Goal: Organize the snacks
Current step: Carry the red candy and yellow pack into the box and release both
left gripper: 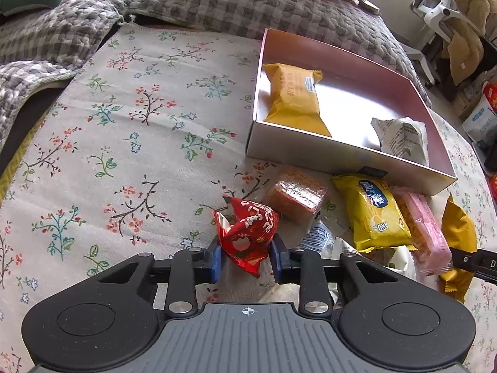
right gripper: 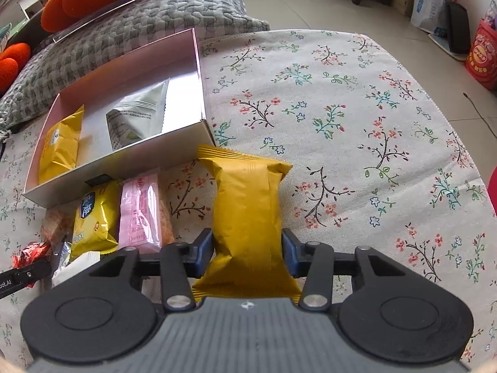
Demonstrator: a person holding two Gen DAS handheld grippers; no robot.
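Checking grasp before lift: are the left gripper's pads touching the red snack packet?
Touching. The left wrist view shows both blue pads of the left gripper pressed against the sides of the red snack packet, no gap visible.

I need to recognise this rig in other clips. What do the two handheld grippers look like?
Both the left gripper and right gripper match: black linkage arms with silver pivot pins, blue finger pads, round black discs either side, and a ribbed grey body bearing a small crosshair mark.
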